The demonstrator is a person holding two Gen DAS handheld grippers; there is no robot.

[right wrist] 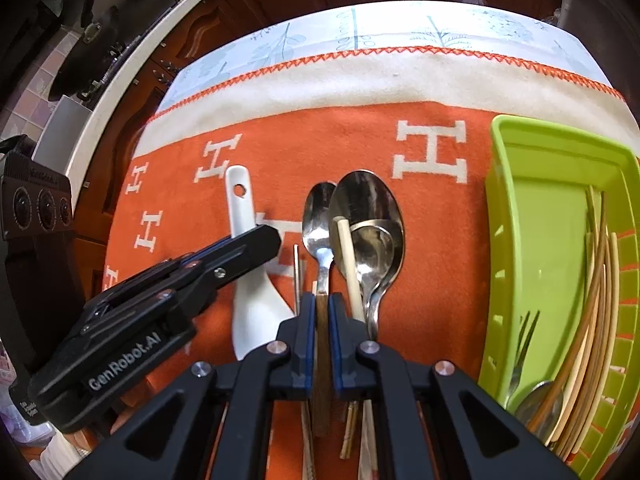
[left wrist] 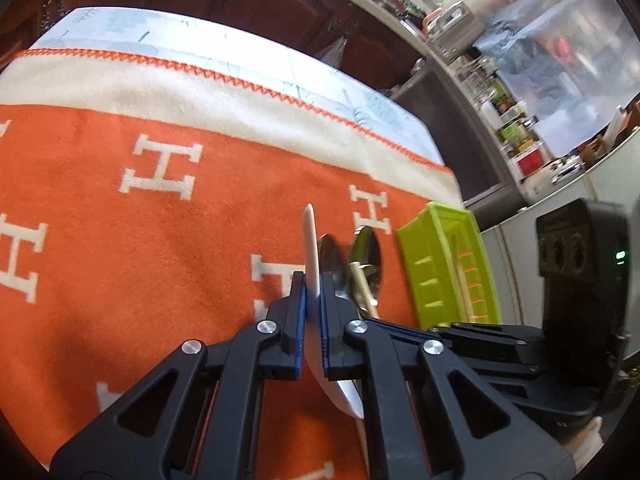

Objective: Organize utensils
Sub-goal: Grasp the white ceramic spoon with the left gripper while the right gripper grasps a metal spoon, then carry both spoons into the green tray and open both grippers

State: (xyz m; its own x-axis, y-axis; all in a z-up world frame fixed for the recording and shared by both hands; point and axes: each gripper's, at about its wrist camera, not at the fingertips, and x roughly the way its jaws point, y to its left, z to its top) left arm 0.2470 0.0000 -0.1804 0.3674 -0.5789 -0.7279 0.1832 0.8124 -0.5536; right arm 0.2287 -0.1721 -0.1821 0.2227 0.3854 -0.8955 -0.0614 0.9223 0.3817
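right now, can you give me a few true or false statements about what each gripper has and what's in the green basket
1. The left gripper is shut on the white ceramic spoon. True.
2. The right gripper hangs open over bare cloth. False: it is shut on a wooden-handled spoon.
3. The green basket holds nothing. False: chopsticks, a small fork and a spoon lie in it.
4. Several metal spoons lie on the orange blanket, outside the basket. True.
5. The basket sits left of the white spoon in the right wrist view. False: it sits at the right edge.
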